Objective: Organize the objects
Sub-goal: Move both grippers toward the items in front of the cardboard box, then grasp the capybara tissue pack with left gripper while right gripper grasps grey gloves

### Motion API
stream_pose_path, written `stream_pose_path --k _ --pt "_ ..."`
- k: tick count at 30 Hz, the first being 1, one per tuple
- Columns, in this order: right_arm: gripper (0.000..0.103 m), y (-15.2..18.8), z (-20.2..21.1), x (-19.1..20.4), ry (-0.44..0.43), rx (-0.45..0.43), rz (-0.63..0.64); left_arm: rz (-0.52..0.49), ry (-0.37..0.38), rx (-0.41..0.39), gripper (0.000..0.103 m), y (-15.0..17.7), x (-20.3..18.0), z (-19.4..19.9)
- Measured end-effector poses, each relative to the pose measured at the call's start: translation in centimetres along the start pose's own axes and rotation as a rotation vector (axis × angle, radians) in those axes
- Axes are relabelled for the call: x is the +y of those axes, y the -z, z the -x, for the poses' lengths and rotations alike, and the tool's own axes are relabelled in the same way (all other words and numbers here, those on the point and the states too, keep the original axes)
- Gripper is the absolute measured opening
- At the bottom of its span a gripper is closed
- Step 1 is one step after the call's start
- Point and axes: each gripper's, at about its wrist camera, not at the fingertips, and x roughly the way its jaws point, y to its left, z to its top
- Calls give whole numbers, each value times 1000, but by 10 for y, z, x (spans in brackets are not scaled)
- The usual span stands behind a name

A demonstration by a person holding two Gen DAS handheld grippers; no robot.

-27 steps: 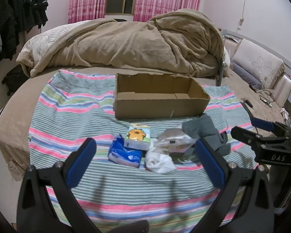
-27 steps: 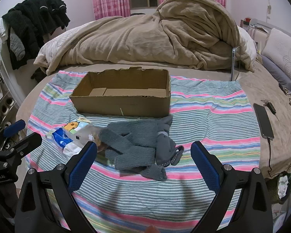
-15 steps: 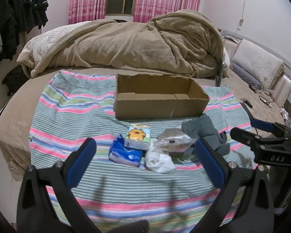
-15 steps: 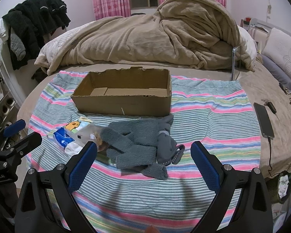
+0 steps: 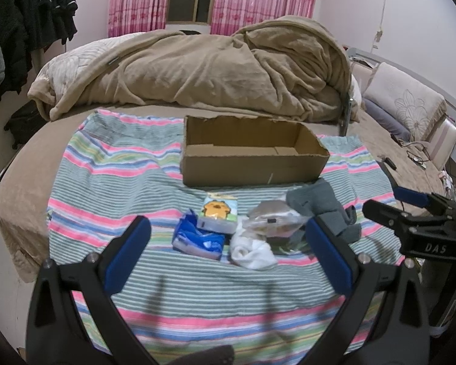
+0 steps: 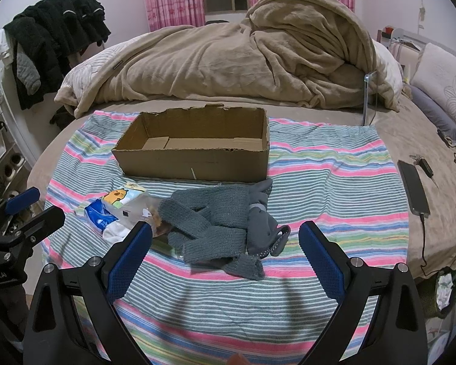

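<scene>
An empty open cardboard box (image 5: pixel 252 159) (image 6: pixel 197 147) stands on a striped cloth (image 5: pixel 112 176) on the bed. In front of it lie a blue packet (image 5: pixel 197 238), a tissue pack with a yellow cartoon (image 5: pixel 219 211), a white sock (image 5: pixel 252 251), a clear plastic bag (image 5: pixel 273 220) and grey knitted socks (image 6: pixel 215 222). My left gripper (image 5: pixel 226 258) is open and empty, just short of the blue packet and white sock. My right gripper (image 6: pixel 225 258) is open and empty, just short of the grey socks.
A heaped tan blanket (image 5: pixel 197 70) lies behind the box. A phone on a cable (image 6: pixel 413 187) and keys lie on the bed at the right. Dark clothes (image 6: pixel 54 48) hang at the left. The bed's edge is close on the left.
Both grippers have edged slightly forward toward the pile. Nothing on the cloth has moved.
</scene>
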Motion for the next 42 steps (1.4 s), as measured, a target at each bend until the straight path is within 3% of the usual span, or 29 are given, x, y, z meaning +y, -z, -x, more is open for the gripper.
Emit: stream_pose_path --k 11,18,31,42 --pt "99 1 1 2 -2 2 -2 -2 -22 -3 102 1 1 0" --pt "99 1 1 2 -3 2 -2 32 25 12 102 1 8 -3" --pt "99 1 -1 1 -1 5 -5 22 34 24 102 -1 8 -9" --pt "99 -10 -24 -16 15 35 -21 13 15 70 102 -3 21 -44"
